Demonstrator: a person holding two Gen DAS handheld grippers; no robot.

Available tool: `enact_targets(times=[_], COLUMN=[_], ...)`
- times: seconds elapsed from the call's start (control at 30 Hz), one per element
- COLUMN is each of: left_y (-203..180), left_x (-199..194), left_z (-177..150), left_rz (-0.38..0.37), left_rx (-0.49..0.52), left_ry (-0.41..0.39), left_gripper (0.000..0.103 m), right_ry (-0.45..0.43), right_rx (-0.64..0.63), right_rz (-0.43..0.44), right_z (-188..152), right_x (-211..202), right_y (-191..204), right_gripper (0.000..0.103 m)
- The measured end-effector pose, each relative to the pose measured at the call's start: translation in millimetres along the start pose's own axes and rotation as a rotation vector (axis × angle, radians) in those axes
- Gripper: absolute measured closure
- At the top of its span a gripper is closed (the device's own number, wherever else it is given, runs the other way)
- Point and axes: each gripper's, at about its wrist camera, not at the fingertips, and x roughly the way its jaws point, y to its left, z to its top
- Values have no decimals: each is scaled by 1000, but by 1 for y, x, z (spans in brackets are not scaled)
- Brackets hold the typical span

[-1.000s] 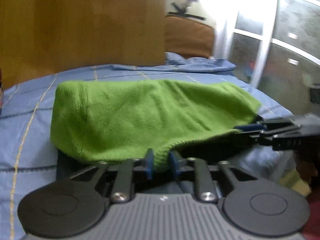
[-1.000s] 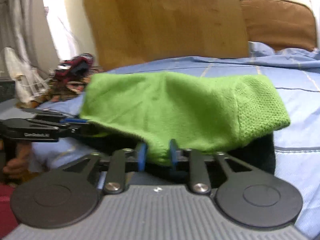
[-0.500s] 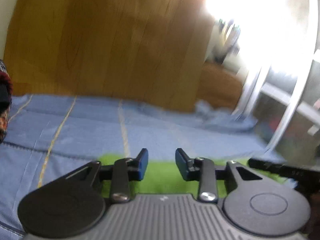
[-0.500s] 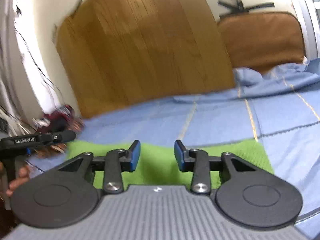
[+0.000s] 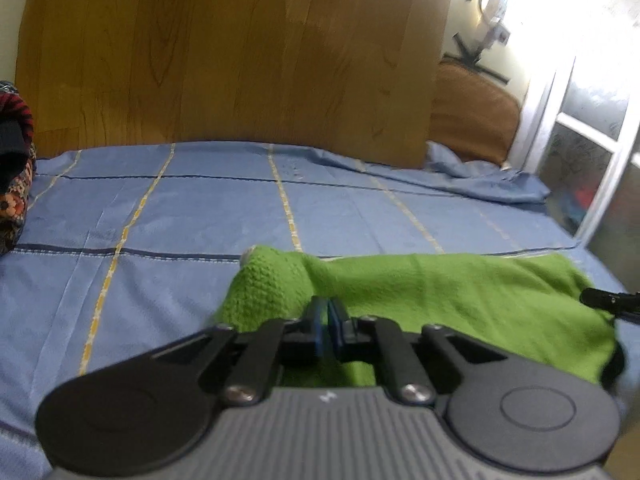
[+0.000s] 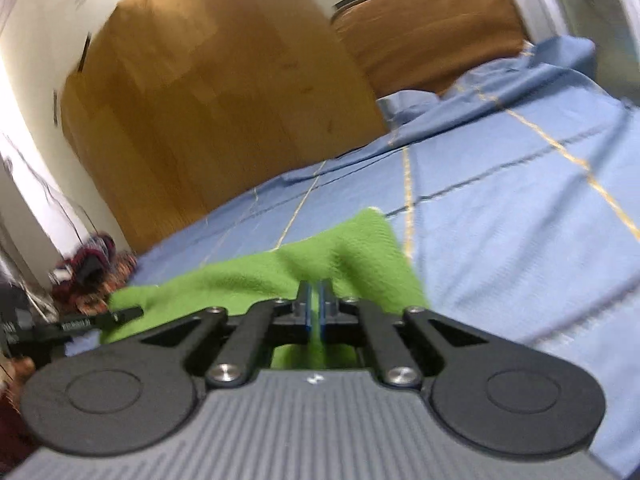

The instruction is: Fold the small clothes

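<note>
A small green knitted garment (image 5: 440,292) lies low on the blue bedsheet (image 5: 200,216). My left gripper (image 5: 325,312) is shut on the garment's left part, with a corner bunched up just ahead of the fingers. In the right wrist view my right gripper (image 6: 315,306) is shut on the garment (image 6: 256,276) near its right corner, which peaks up beyond the fingers. The right gripper's tip (image 5: 608,300) shows at the right edge of the left wrist view. The left gripper (image 6: 80,322) shows at the left of the right wrist view.
A wooden headboard (image 5: 240,60) stands behind the bed. A brown cushion (image 5: 472,116) leans at the back right. A pile of dark patterned clothes (image 5: 12,168) lies at the left edge of the bed, also in the right wrist view (image 6: 88,268). A glass door (image 5: 592,152) is on the right.
One second ago both grippers held the raised garment; half a second ago both were open above it. Now both have closed on it again, with the garment lying low.
</note>
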Motion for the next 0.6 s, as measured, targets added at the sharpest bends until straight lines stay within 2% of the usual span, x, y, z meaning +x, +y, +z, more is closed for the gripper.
enact_targets(times=[0.07,0.17,0.2,0.33,0.47,0.53,0.6], left_y=[-2,-12,-17,-35,-54,-65,-73], left_x=[-17,-32,-35,-24,11,27,42], left_z=[0,4,6,15,17,13,7], left_rz=[-5,-18,-52,-226,-366,-380,-363], left_rx=[2,18,14,-38,-108,-102,-80], left_ry=[-28,-66,-76,-53,61,107,156], left_gripper=[69,69,69,72,88,93,98], right_ry=[-49,-52,-46,-1,57,56,49], right_rx=[72,179,201,260,281,299,313], right_rz=[10,33,25,7,-9,-7,-9], right_z=[-1,-2,-2,-7,-14,-17,-17], right_x=[-26,-42,-42,-37,-27,-21,-18], right_y=[-12,-28,-32,-36,-31,-28,-26], right_gripper=[56,47,45,45,45,45,45])
